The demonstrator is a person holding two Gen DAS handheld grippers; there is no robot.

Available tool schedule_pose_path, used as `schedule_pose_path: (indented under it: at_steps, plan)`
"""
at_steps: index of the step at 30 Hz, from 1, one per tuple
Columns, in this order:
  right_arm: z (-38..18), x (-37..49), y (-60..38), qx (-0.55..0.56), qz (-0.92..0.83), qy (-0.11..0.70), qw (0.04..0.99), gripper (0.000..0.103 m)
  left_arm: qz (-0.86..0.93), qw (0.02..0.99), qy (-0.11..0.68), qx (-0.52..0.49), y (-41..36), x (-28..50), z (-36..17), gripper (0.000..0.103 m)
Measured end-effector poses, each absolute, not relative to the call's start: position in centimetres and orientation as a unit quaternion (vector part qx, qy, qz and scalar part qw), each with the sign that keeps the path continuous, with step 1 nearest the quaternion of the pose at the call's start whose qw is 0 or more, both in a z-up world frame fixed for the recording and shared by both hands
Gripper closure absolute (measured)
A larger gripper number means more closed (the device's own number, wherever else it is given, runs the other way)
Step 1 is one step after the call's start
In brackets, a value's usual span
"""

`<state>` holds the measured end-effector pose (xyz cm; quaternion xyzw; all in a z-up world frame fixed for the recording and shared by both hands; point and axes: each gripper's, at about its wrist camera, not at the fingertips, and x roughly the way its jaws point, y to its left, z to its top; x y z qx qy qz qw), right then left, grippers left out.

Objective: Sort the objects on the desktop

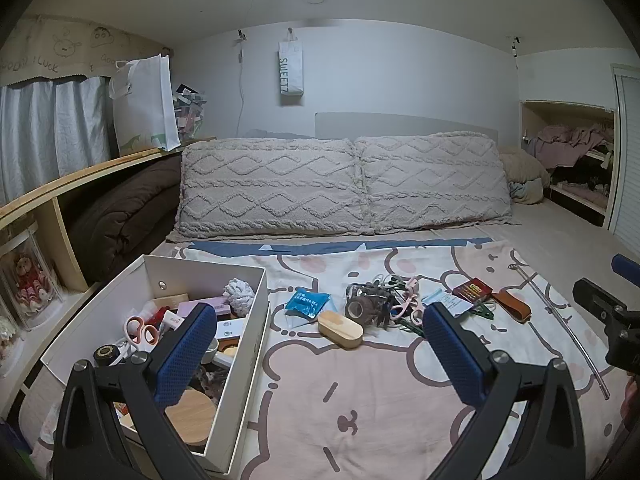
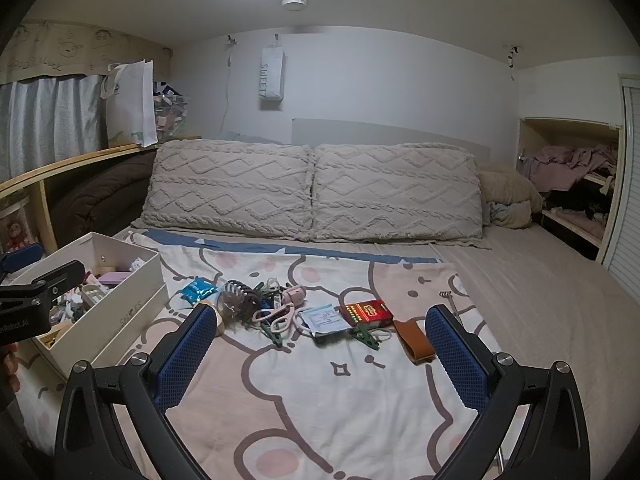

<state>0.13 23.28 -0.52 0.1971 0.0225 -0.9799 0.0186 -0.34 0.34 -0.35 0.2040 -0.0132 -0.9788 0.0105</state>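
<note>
Across the bed (image 2: 540, 300) we held both tools, left (image 1: 320, 344) and right (image 2: 322, 344), wide open and empty, since the clutter (image 2: 280, 308) awaited sorting into the box (image 1: 244, 320).

- Hanging white bag (image 1: 291, 68) on back wall: "SWEETZ", letters run top to bottom.
- Fabric valance (image 1: 60, 50) over curtain, upper left: "GOOD LUCK", w/ doodle faces.
- White storage box (image 2: 120, 312), side wall: "SHOES", faint.
- Left gripper (image 2: 24, 300) body, seen from right wrist cam: "...nRobot.AI", start cut off.
- Red box (image 2: 368, 312): gold print, too small to read.
</note>
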Motion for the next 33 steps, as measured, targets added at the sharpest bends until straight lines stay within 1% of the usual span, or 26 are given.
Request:
schedule_pose_path:
  at_steps: [33]
  plan:
    - [-0.57,0.14,23.36,0.2,-0.979,0.024,0.019,0.0,-0.979,0.008,-0.021,0.204,0.2,-0.16,-0.35,0.0]
